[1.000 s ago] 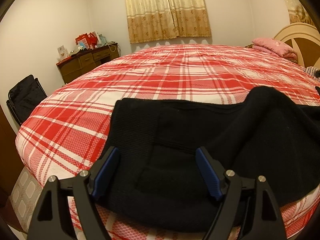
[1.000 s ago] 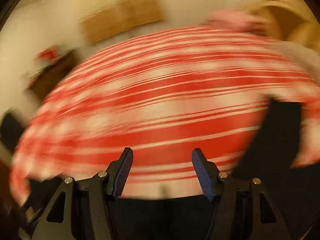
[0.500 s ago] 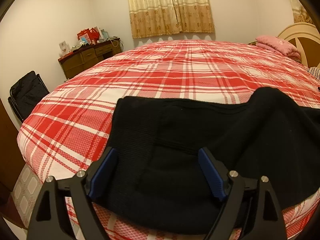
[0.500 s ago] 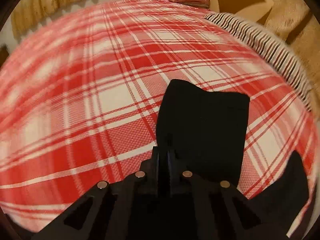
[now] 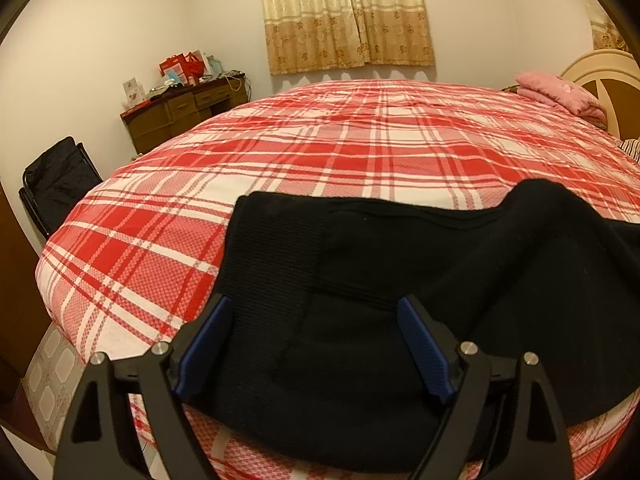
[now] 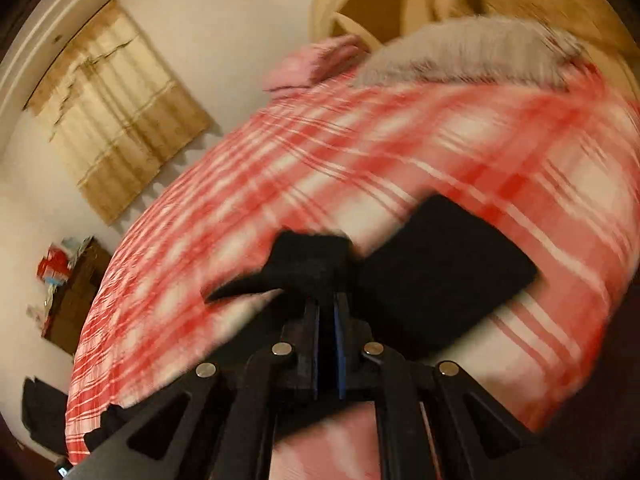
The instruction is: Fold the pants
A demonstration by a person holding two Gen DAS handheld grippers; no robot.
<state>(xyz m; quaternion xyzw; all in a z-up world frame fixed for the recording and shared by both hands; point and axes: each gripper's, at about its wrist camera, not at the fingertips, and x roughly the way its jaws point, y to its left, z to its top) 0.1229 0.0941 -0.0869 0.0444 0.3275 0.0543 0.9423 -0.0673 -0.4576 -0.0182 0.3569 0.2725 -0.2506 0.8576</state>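
Note:
Black pants (image 5: 400, 280) lie on the red plaid bed (image 5: 320, 152), the waistband end near the front edge. My left gripper (image 5: 312, 344) is open and hovers over that waistband end, its blue pads on either side of the cloth without gripping it. In the blurred right wrist view, my right gripper (image 6: 326, 312) is shut on a leg end of the pants (image 6: 440, 272) and holds it lifted above the bed; black cloth bunches above the jaws.
A wooden desk (image 5: 184, 112) with red bags stands against the far left wall. A black chair (image 5: 60, 184) is left of the bed. A pink folded blanket (image 5: 560, 96) and the cream headboard (image 5: 600, 76) are at the right.
My right gripper closed on the pants leg end and lifted it, swinging up and tilting. My left gripper stayed open over the waistband, shifting only slightly.

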